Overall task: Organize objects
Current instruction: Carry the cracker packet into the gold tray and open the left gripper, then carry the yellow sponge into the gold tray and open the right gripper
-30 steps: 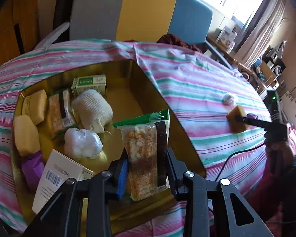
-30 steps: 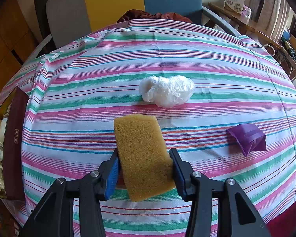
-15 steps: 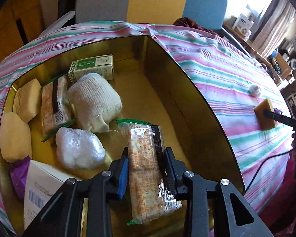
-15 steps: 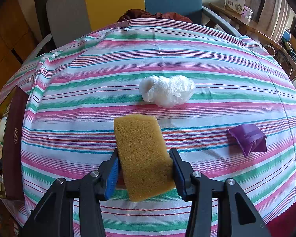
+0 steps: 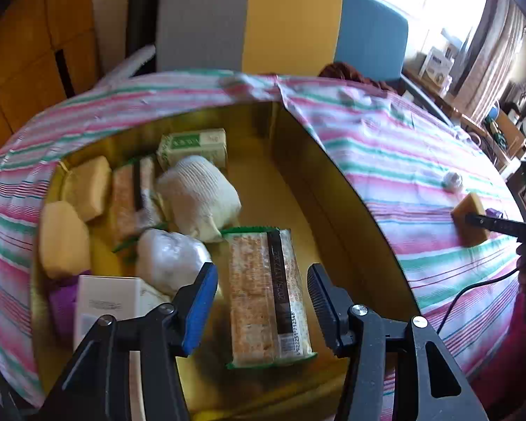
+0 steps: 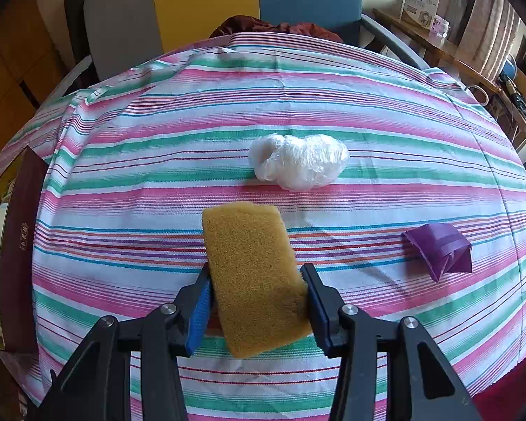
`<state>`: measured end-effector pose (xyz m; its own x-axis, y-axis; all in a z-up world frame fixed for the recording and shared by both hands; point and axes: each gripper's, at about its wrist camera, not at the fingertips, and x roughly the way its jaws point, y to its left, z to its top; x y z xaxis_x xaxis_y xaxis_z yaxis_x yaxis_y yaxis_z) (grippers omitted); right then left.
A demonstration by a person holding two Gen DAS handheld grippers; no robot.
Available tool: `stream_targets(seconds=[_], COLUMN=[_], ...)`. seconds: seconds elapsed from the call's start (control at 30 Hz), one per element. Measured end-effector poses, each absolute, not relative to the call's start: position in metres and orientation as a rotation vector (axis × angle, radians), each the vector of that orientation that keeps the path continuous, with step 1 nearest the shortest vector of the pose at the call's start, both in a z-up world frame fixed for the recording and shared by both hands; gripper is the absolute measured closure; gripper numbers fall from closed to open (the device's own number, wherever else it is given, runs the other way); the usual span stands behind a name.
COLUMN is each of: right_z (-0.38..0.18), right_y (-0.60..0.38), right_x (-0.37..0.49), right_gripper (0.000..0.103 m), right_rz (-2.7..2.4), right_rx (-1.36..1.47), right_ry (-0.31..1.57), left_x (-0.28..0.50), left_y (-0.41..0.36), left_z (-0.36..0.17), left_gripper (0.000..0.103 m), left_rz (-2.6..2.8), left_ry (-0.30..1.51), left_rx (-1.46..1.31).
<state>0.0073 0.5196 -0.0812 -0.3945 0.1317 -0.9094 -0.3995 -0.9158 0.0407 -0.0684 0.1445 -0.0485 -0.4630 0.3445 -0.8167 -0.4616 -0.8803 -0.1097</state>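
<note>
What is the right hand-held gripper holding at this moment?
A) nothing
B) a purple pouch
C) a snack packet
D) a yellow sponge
D: the right hand-held gripper has its two fingers pressed against the sides of the yellow sponge, above the striped tablecloth.

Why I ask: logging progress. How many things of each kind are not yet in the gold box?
Sponge, in the right gripper: 1
Plastic wad: 1
Purple packet: 1
Total: 3
</note>
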Motion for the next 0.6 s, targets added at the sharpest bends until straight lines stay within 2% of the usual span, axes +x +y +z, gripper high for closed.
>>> stream_targets(seconds=[0.1, 0.3, 0.6], right_z=[-0.082, -0.081, -0.077], right_y=[0.518, 0.513, 0.49], right_x=[0.007, 0.008, 0.008], right_gripper=[0.054, 0.054, 0.055], right_rz=[2.354, 2.341, 2.322], right_rx=[-1.505, -1.51, -1.521], right_ry=[0.346, 0.317, 0.235], left_x=[-0.06, -0.041, -0.031], left_y=[0.136, 0.123, 0.103], left_z=[-0.034, -0.012, -0.005], left_gripper=[0.04, 0.034, 0.03], left_rz=[2.396, 2.487, 2.538], left_ry=[0.154, 0.166, 0.148], left_rx=[-1.206, -1.096, -1.064])
